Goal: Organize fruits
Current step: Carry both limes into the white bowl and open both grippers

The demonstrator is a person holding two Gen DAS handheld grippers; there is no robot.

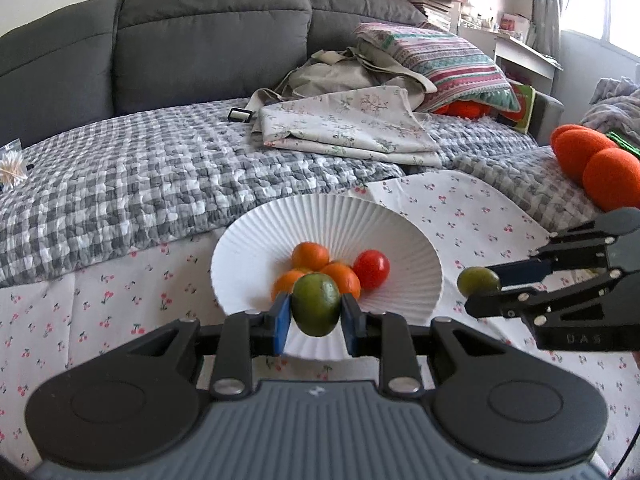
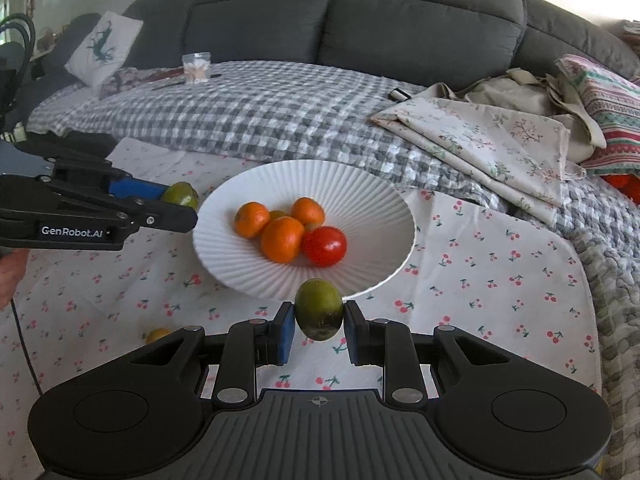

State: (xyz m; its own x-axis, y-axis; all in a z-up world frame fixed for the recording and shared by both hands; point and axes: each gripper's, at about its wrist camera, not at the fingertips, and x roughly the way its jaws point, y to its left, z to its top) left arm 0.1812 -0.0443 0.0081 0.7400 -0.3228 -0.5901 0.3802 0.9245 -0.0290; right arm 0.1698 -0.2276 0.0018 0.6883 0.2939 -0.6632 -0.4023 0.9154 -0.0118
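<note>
Clamped between blue pads of left gripper (image 1: pixel 315 316): one green lime (image 1: pixel 316 304), jaws nearly closed, pressing both its sides. Same on right gripper (image 2: pixel 319 326): jaws nearly closed on second green lime (image 2: pixel 319 309), lifted clear of cloth. Just ahead of both grippers: white ribbed plate (image 2: pixel 360 196) holding three oranges (image 2: pixel 282 239), a smaller yellowish fruit half hidden among them, and one red tomato (image 2: pixel 324 246). Left of right gripper's fingers, down on cloth: small yellow fruit (image 2: pixel 157 335), partly hidden. Under plate: white cherry-print cloth (image 2: pixel 492 280). Beyond it: grey checked quilt (image 1: pixel 140 176), folded floral fabric (image 1: pixel 352 124), striped pillow (image 1: pixel 440 60), grey sofa back (image 1: pixel 208 32). Far right of left gripper: orange plush balls (image 1: pixel 596 160). Far left past right gripper: white cushion with dark print (image 2: pixel 105 46), small clear container (image 2: pixel 196 66). Readable on left gripper's side in right wrist view: "GenRobot.AI". On right gripper's side in left wrist view: "DAS".
</note>
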